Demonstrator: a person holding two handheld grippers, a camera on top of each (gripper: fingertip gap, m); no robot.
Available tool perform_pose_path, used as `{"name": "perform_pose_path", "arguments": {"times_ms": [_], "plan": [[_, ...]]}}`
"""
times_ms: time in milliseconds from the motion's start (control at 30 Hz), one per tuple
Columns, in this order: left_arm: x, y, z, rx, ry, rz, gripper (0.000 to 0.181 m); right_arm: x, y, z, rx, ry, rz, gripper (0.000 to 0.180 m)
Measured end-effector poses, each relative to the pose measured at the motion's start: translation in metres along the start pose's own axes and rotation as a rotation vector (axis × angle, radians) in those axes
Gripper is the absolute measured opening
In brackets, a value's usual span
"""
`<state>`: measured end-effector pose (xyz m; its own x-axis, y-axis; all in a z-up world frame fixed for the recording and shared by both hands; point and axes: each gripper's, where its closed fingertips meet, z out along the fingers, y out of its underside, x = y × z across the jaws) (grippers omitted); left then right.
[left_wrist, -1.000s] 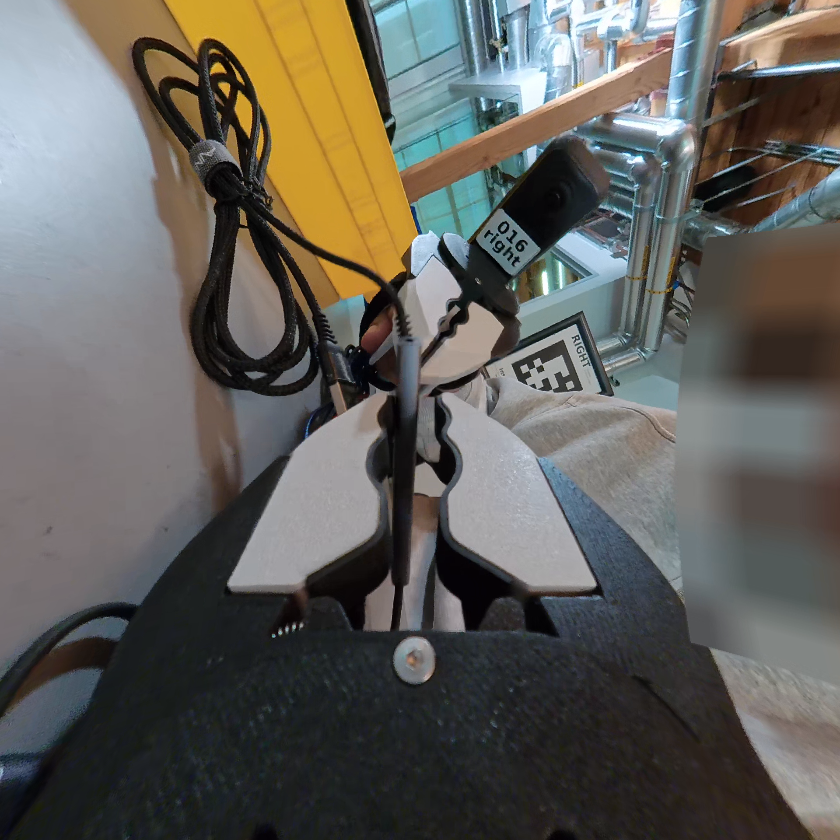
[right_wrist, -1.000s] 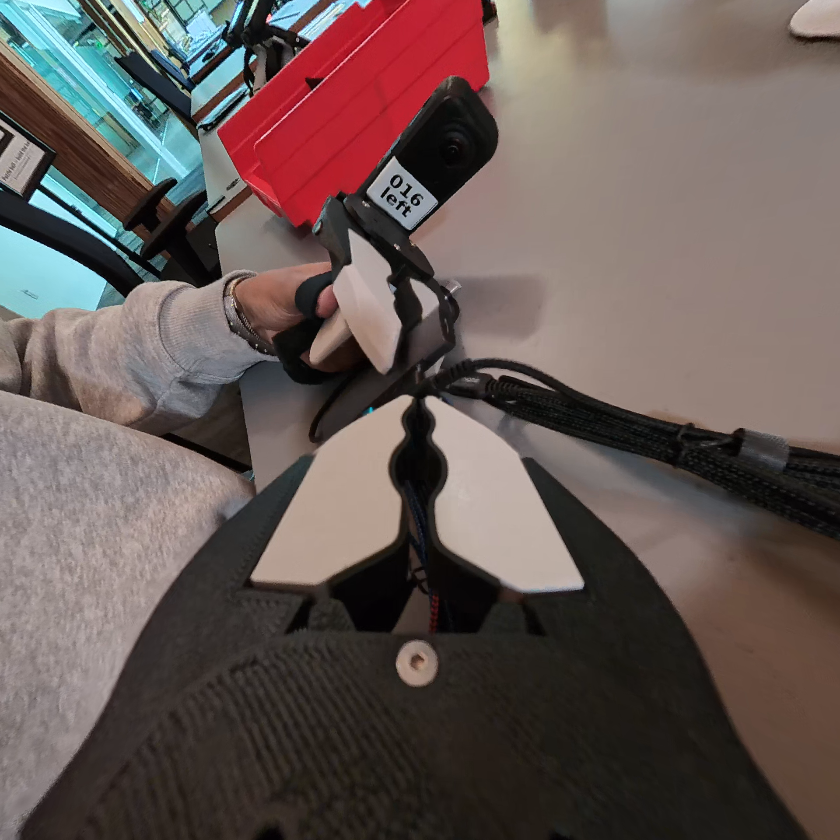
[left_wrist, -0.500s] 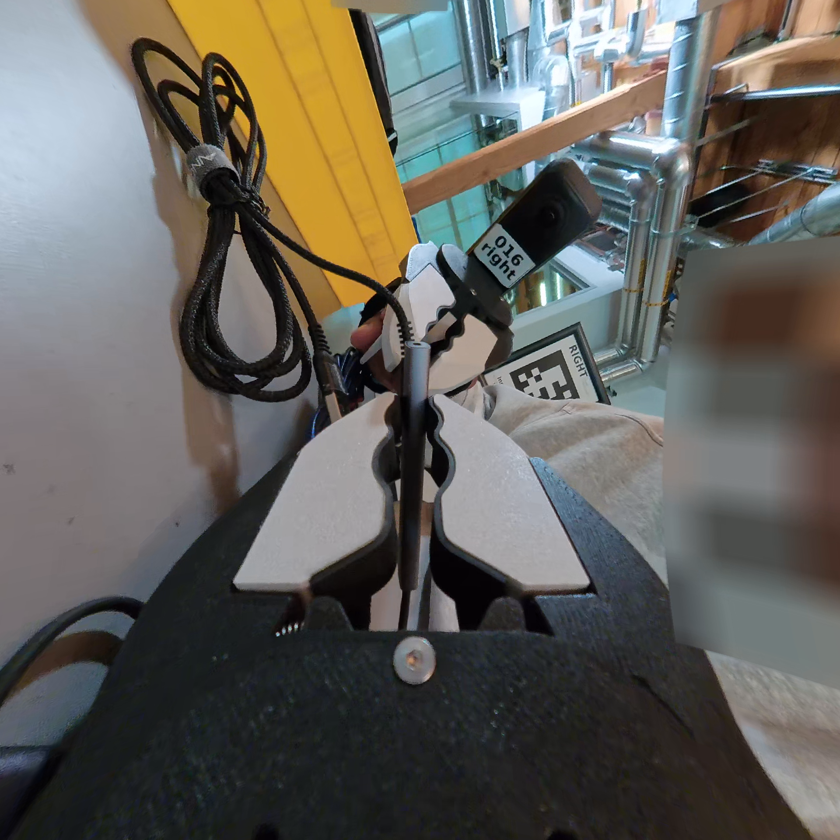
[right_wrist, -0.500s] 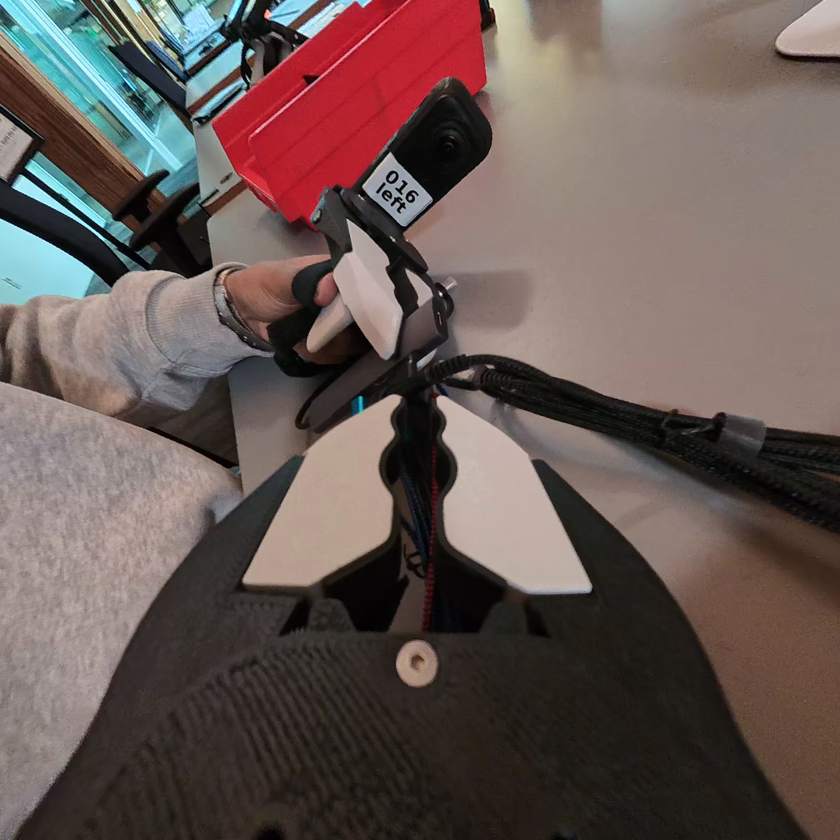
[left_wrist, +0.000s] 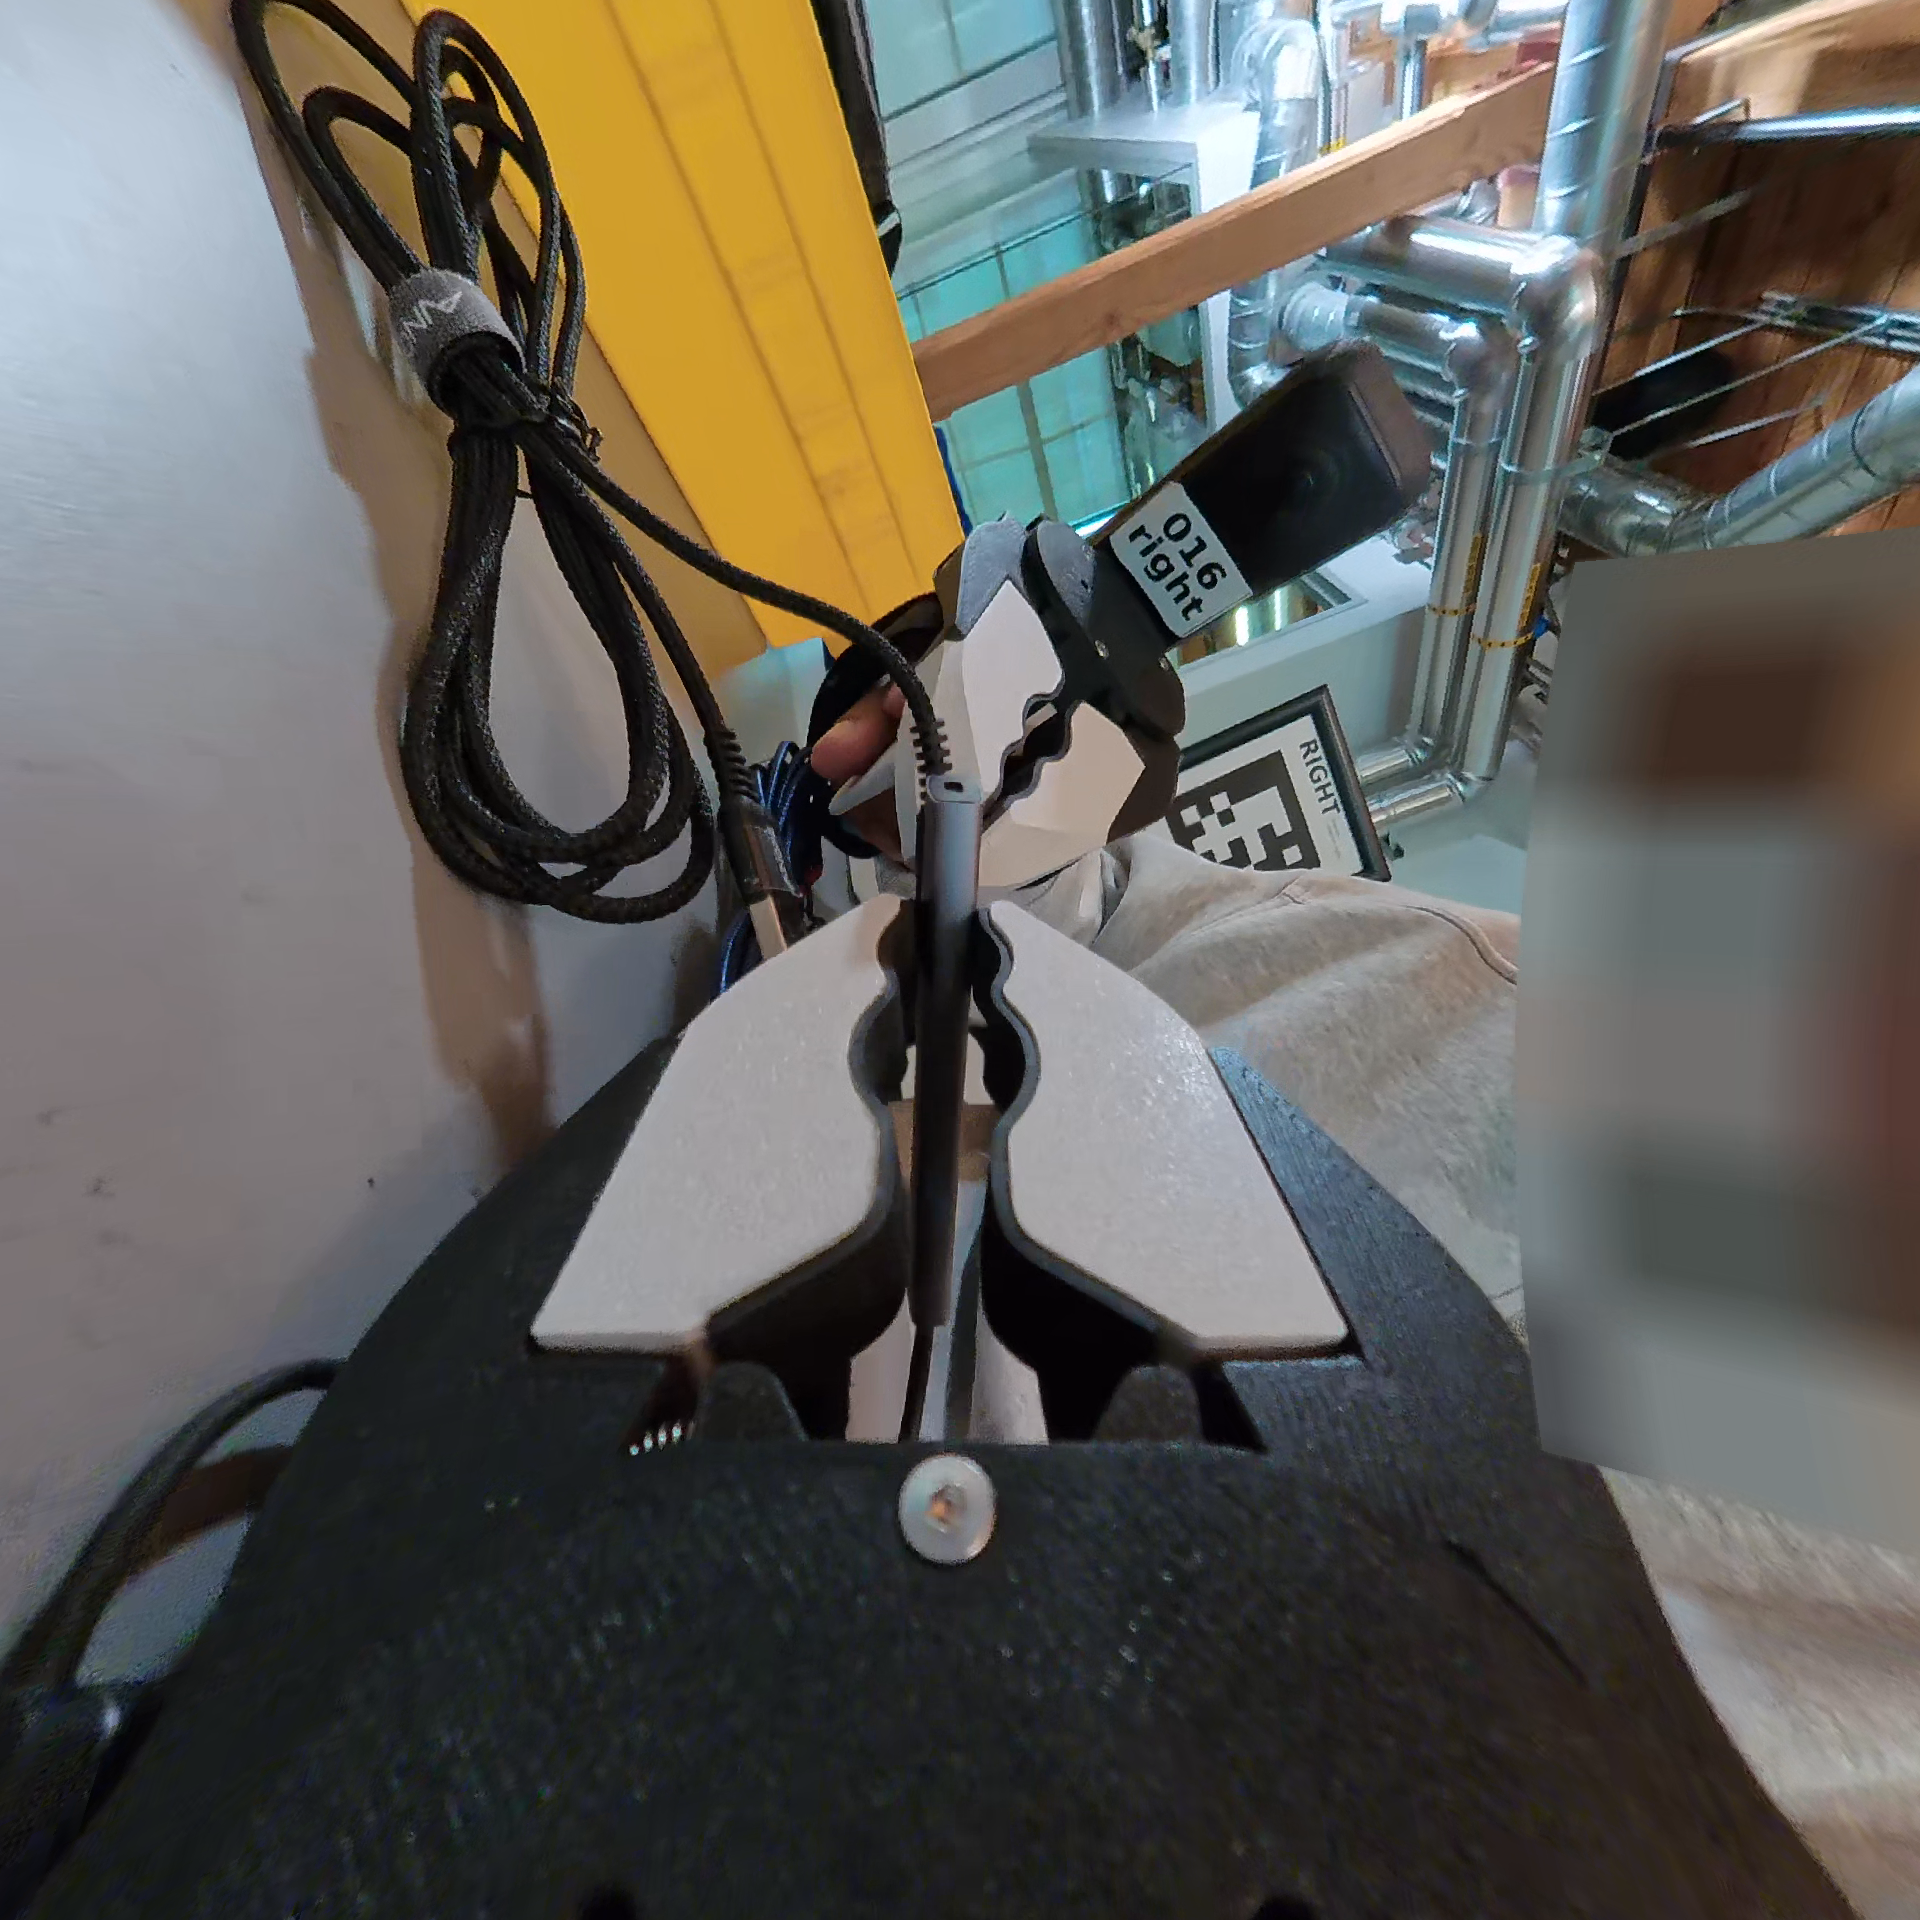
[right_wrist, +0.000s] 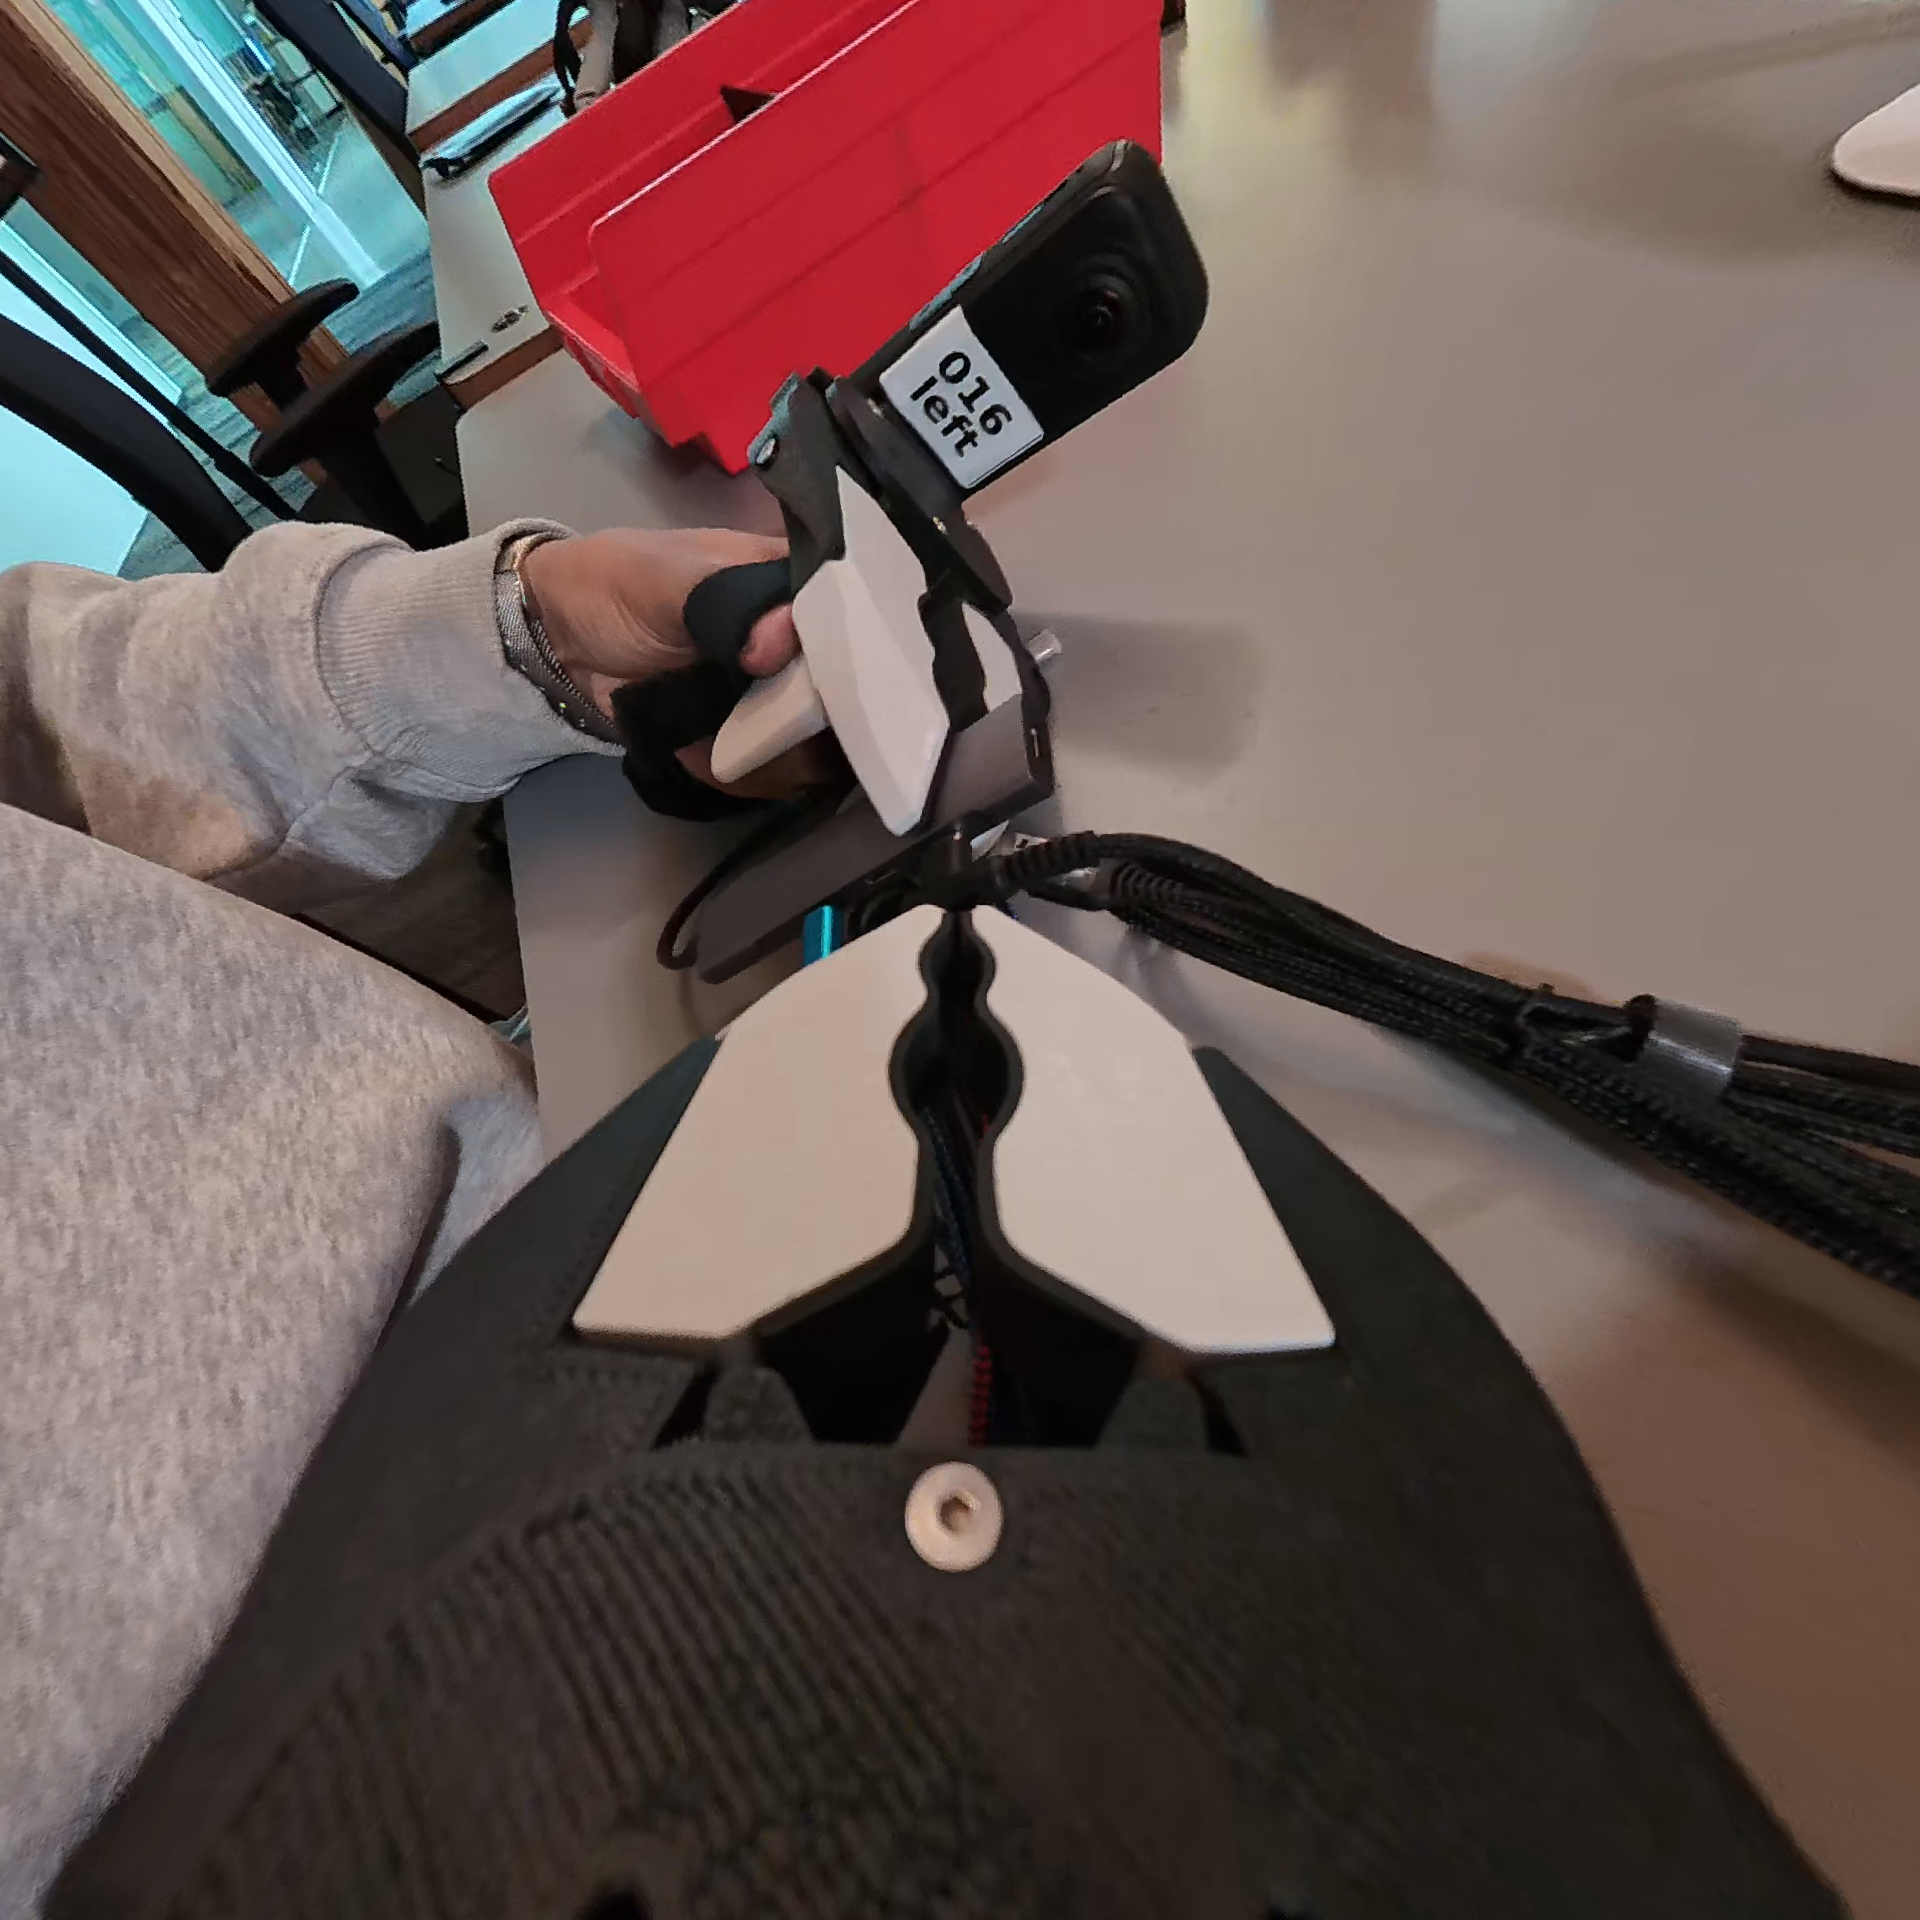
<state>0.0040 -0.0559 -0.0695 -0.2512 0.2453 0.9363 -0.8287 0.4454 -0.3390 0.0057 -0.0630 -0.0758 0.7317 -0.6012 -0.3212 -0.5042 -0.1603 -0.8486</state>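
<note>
My left gripper (left_wrist: 940, 914) is shut on a thin grey flat hub (left_wrist: 940, 1039), seen edge-on between its fingers. A black braided cable (left_wrist: 499, 644) runs from a strapped bundle on the grey table (left_wrist: 156, 831) to a plug at the hub's far end. In the right wrist view the left gripper (right_wrist: 914, 748) holds the hub (right_wrist: 790, 904) tilted above the table edge. My right gripper (right_wrist: 956, 920) is shut on the black plug (right_wrist: 951, 868) at the hub's edge. Blue and red braided cords show in the gap behind its fingertips. It also shows in the left wrist view (left_wrist: 997, 769).
The black cable bundle (right_wrist: 1455, 1039) lies across the table (right_wrist: 1455, 520) to the right. A red bin (right_wrist: 831, 208) stands at the back, a yellow bin (left_wrist: 727, 312) beside the bundle. A white object (right_wrist: 1881, 156) sits far right. Office chairs (right_wrist: 312, 395) stand beyond the table edge. Both grippers' tips are close together, under 4 cm apart. Both grippers' tips are roughly 35 centimeters from the white object (right_wrist: 1881, 156).
The left gripper has lifted and tilted the hub a little. My right fingertips have closed tighter around the plug. The cable bundle has shifted slightly on the table.
</note>
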Motion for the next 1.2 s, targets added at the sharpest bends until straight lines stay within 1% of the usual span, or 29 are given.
{"name": "perform_pose_path", "arguments": {"times_ms": [133,233,300,333,367,400,433,467,500,567,667,733,800,900,967,1100,1200], "plan": [[0.000,0.006,0.002,-0.040,-0.006,-0.002,0.009,-0.002,0.000,-0.001,-0.014,0.006,-0.048,0.000],[-0.004,0.011,0.006,-0.075,-0.039,0.008,0.008,-0.001,-0.002,-0.003,-0.006,0.009,-0.071,0.000],[-0.004,0.029,0.023,-0.195,-0.052,0.040,0.009,-0.023,-0.013,0.004,0.083,-0.127,-0.024,0.000],[-0.009,0.041,0.029,-0.274,-0.106,0.053,0.010,-0.033,-0.013,0.009,0.079,-0.177,0.009,0.000],[-0.007,0.040,0.032,-0.256,-0.103,0.085,0.010,-0.031,-0.011,0.009,0.045,-0.146,-0.007,0.000],[-0.003,0.037,0.033,-0.227,-0.068,0.077,0.010,-0.022,-0.015,0.004,0.047,-0.057,-0.078,0.000],[-0.003,0.036,0.032,-0.219,-0.051,0.043,0.010,-0.014,-0.025,-0.005,0.092,0.015,-0.141,0.000],[-0.002,0.033,0.030,-0.203,-0.036,0.031,0.009,-0.010,-0.035,-0.016,0.155,0.043,-0.170,0.000],[-0.001,0.029,0.028,-0.174,-0.026,0.032,0.009,-0.007,-0.044,-0.026,0.212,0.045,-0.152,0.000],[0.000,0.021,0.024,-0.122,-0.014,0.021,0.009,0.002,-0.050,-0.038,0.290,0.019,-0.032,0.001],[0.000,0.010,0.017,-0.052,-0.004,0.012,0.009,0.019,-0.044,-0.039,0.322,-0.027,0.175,0.005],[0.001,0.007,0.015,-0.033,0.001,0.008,0.009,0.023,-0.034,-0.032,0.274,-0.078,0.274,0.008],[0.000,0.006,0.014,-0.023,-0.002,0.014,0.009,0.021,-0.020,-0.022,0.184,-0.114,0.331,0.011],[0.000,0.005,0.014,-0.018,-0.002,0.017,0.009,0.014,-0.010,-0.013,0.104,-0.130,0.329,0.011],[0.000,0.004,0.013,-0.016,0.000,0.016,0.009,0.013,-0.009,-0.012,0.091,-0.123,0.335,0.010],[0.001,0.002,0.012,-0.005,0.011,0.012,0.009,0.017,-0.009,-0.014,0.098,-0.147,0.439,0.005],[0.002,0.000,0.010,0.009,0.021,0.006,0.009,0.020,-0.009,-0.017,0.104,-0.167,0.502,0.008]]}}
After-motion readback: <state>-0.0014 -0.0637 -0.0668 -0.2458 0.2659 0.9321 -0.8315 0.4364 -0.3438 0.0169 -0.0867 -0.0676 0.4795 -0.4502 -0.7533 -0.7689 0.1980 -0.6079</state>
